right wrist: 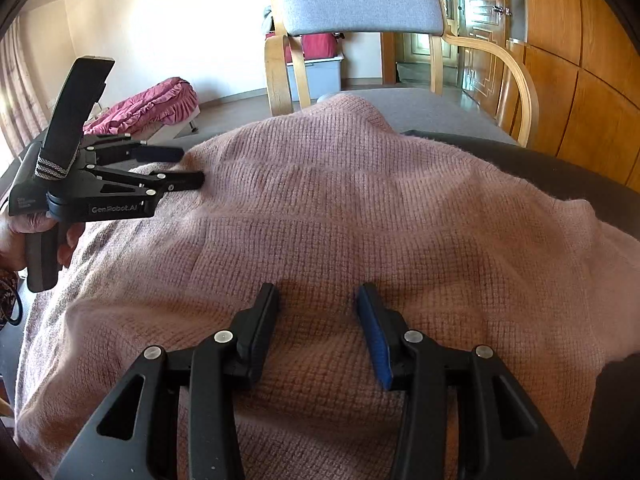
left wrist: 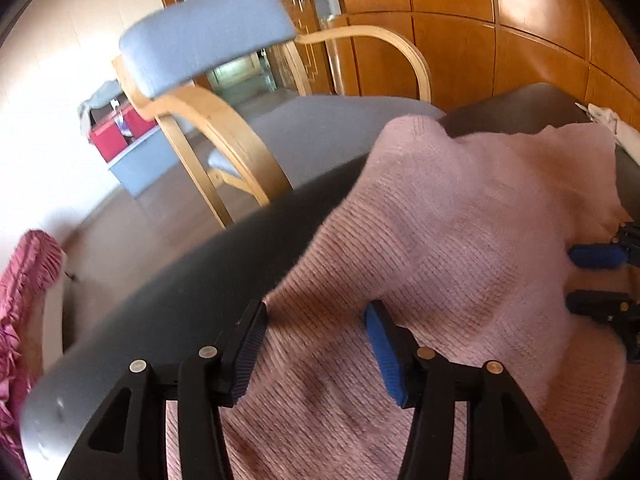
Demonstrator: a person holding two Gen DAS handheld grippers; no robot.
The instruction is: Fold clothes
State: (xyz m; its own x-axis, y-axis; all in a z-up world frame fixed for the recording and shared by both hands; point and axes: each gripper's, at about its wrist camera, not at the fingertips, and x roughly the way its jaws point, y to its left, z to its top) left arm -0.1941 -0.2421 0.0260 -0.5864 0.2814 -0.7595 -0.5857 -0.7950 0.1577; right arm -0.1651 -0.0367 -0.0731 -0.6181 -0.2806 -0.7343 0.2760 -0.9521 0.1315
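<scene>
A pink knitted sweater [left wrist: 460, 216] lies spread over the dark table [left wrist: 180, 300], one part hanging past the far edge toward the chair. My left gripper [left wrist: 316, 336] is open at the sweater's left edge, with fabric below its fingers. In the right wrist view the left gripper [right wrist: 188, 168] shows at the left, held by a hand [right wrist: 24, 236]. My right gripper [right wrist: 318, 304] is open over the middle of the sweater [right wrist: 360, 208], nothing pinched between its fingers. Its blue pads [left wrist: 596, 256] show at the right of the left wrist view.
A grey-cushioned wooden armchair [right wrist: 360, 4] stands right behind the table. Wooden wardrobe panels [right wrist: 580, 80] fill the right side. A red box on a grey bin [left wrist: 116, 136] and pink bedding [right wrist: 152, 104] lie on the floor beyond. A white cloth [left wrist: 612, 120] sits at the table's far right.
</scene>
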